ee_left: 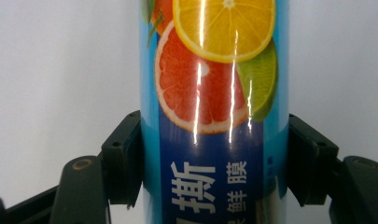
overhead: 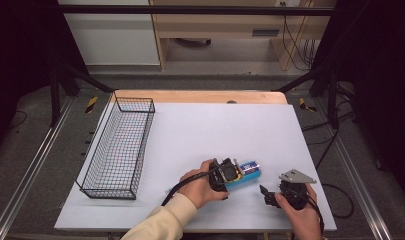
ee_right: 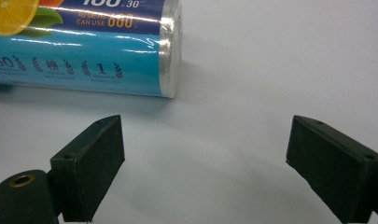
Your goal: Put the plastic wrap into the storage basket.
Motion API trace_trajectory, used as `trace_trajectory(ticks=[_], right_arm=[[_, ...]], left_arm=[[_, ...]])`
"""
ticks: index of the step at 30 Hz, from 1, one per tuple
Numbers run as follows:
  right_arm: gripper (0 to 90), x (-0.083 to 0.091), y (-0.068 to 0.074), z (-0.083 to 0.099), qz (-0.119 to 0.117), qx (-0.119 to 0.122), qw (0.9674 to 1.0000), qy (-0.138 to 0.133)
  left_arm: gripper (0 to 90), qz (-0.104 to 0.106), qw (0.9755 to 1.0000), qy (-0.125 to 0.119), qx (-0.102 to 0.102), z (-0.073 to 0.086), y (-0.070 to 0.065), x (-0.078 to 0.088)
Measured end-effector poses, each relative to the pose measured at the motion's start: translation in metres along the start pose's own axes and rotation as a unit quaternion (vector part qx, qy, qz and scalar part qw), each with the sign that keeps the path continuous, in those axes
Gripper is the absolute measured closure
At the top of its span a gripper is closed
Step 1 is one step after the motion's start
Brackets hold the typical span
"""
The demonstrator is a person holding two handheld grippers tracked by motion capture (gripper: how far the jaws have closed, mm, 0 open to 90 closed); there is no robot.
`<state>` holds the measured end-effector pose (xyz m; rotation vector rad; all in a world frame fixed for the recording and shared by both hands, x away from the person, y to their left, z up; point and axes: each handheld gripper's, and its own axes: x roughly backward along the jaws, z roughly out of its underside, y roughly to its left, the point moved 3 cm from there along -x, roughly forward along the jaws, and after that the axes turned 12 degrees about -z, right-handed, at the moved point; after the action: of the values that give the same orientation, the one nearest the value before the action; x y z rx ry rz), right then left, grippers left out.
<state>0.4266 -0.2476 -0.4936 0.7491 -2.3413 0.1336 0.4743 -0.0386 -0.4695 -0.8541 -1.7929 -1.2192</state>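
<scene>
While nothing yet lies in the black wire basket point(overhead: 117, 150) at the far left of the white table top point(overhead: 205, 130), worth noting as the likely place for a drop. Farther right, near the front edge: a blue cylindrical roll of cling film in glossy wrap printed with citrus slices point(overhead: 244, 172), lying on its side on the sheet. Clamped across its middle by the left gripper point(overhead: 233, 172), both black pads point(ee_left: 123, 156) pressed flat against the rounded sides in the left gripper view. Judged light and fairly stiff, with a firm core under the film, so unlikely to crush. Slick wrapper, though, and a round body: prone to twisting or sliding out if gripped near an end, and to rolling once set down. Best held at mid-length, square across the axis, as now. Right of that, the right gripper point(overhead: 266, 195) held in the other hand, resting just beside the roll's end, jaws standing wide apart with nothing but bare table between them.
</scene>
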Motion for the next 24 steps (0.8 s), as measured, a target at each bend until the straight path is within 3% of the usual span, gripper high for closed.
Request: trace_trajectory(ticks=[13,24], right_arm=[[11.4,-0.0011,0.0008,0.0003,-0.001,0.0,1.0,0.003],[11.3,-0.0012,0.0008,0.0004,-0.001,0.0,1.0,0.003]], left_arm=[[31.3,0.022,0.9997,0.009,0.0,-0.0017,0.0045,-0.0033],[30.8,0.022,0.9997,0.011,-0.006,-0.003,0.0023,-0.0087]])
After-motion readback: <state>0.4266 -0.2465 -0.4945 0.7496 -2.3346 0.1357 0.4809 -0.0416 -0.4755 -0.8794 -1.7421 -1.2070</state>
